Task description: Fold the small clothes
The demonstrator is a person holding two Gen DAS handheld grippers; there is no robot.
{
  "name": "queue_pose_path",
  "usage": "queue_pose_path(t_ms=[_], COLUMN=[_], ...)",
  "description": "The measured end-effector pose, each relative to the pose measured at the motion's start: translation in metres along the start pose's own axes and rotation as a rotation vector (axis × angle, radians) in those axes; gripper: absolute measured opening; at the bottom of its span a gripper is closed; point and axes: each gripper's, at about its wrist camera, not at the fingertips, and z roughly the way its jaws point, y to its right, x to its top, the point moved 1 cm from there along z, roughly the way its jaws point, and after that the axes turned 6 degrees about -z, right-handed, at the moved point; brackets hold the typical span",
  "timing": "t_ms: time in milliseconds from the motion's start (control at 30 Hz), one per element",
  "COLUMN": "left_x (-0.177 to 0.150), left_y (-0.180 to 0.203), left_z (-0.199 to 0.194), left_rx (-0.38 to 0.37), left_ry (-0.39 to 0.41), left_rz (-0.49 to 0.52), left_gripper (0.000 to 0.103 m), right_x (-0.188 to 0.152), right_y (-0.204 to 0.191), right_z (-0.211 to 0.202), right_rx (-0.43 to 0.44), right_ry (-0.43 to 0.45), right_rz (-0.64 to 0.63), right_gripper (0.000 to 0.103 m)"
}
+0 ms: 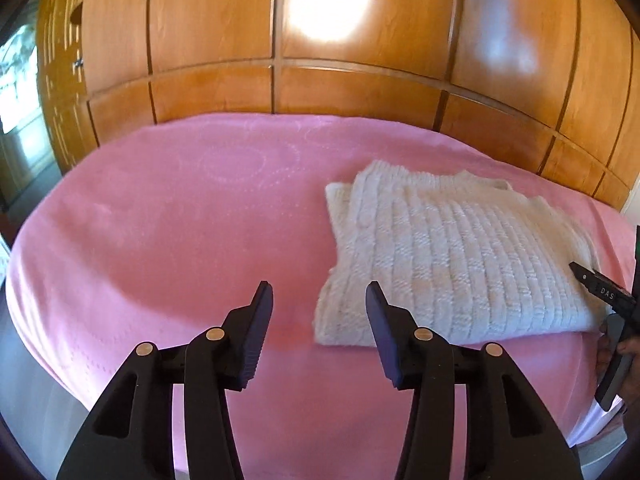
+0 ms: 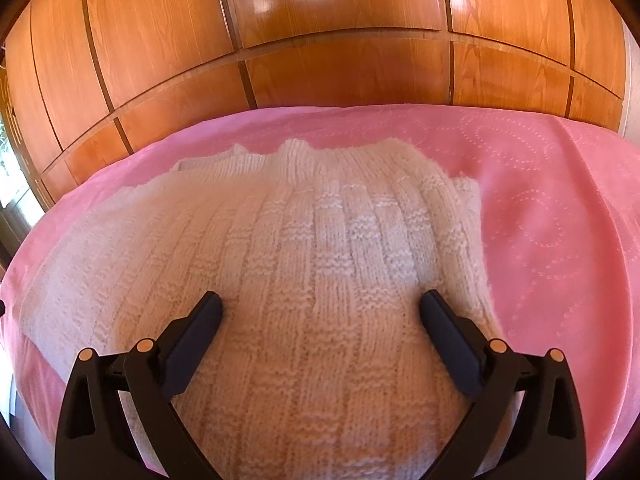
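The left claw (image 1: pixel 319 296) stood partly apart with nothing between its pads, above the pink blanket (image 1: pixel 168 232) and just beside the near left corner of the white sweater (image 1: pixel 452 256). The right claw (image 2: pixel 321 304) was spread wide over the sweater (image 2: pixel 304 280), and its fingers did not pinch the knit.

The sweater was a thick knitted piece, cream-white, with long ribs and small blocks of a checked stitch. It lay folded into a rough rectangle on the blanket, which covered a bed, in front of a wall of wooden panels (image 1: pixel 344 92). A rounded neckline showed at its far edge, and a folded part stuck out at the far left.

Both claws pointed forward and downward to the bed. In the left view, the right claw (image 1: pixel 592 280) came in from the right edge, over the right end of the sweater, with a part of the person's hand (image 1: pixel 624 364) on its handle.
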Motion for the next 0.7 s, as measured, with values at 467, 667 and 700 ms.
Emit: queue_pose_path(t_ms=[467,667,700], left_x=[0.005,0.009,0.008], left_y=[0.019,0.008,0.003], left_z=[0.011,0.038,0.044], left_rx=[0.028,0.024,0.014], left_ry=[-0.023,-0.086,-0.106], left_rz=[0.07,0.021,-0.001], left_gripper=[0.048,0.048,0.048], right_x=[-0.006,-0.01,-0.012], right_y=[0.009,0.044,0.048], right_z=[-0.036,-0.061,-0.06], right_rx=[0.038,-0.037,-0.046], right_ry=[-0.006,0.032,0.025], right_rz=[0.044,0.157,0.17], right_gripper=[0.098,0.084,0.075])
